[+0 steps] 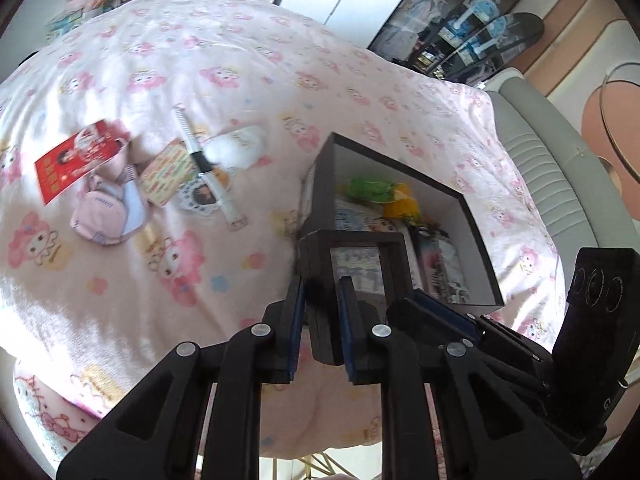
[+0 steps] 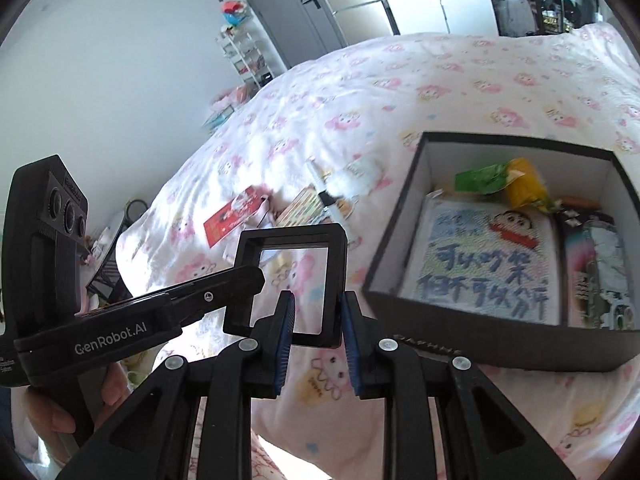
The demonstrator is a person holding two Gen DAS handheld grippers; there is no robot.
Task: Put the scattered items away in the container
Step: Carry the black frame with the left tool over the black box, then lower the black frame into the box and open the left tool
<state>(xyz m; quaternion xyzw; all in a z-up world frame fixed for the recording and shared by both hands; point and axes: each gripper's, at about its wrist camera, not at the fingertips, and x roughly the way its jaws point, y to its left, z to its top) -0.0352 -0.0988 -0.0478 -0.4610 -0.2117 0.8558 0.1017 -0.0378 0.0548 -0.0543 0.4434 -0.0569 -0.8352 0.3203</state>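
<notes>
A square black frame with a clear window (image 1: 320,300) (image 2: 294,268) is held in the air beside the dark cardboard box (image 1: 478,216) (image 2: 420,312). My left gripper (image 1: 321,320) (image 2: 240,280) is shut on its left side. My right gripper (image 2: 316,328) (image 1: 444,312) is shut on its lower right corner. The box holds a Shin-chan notebook (image 2: 484,264), a green packet (image 2: 480,178) and a yellow item (image 2: 528,186). Scattered on the bedspread lie a red card (image 1: 76,158), a pink pouch (image 1: 102,208), a colourful card (image 1: 168,170), a black-and-white pen (image 1: 194,144) and a white fluffy item (image 1: 240,146).
The pink cartoon bedspread (image 1: 224,60) covers the whole bed. A grey padded headboard (image 1: 548,172) runs along the right. A white shelf rack (image 2: 244,56) and grey wardrobe doors (image 2: 288,8) stand beyond the bed.
</notes>
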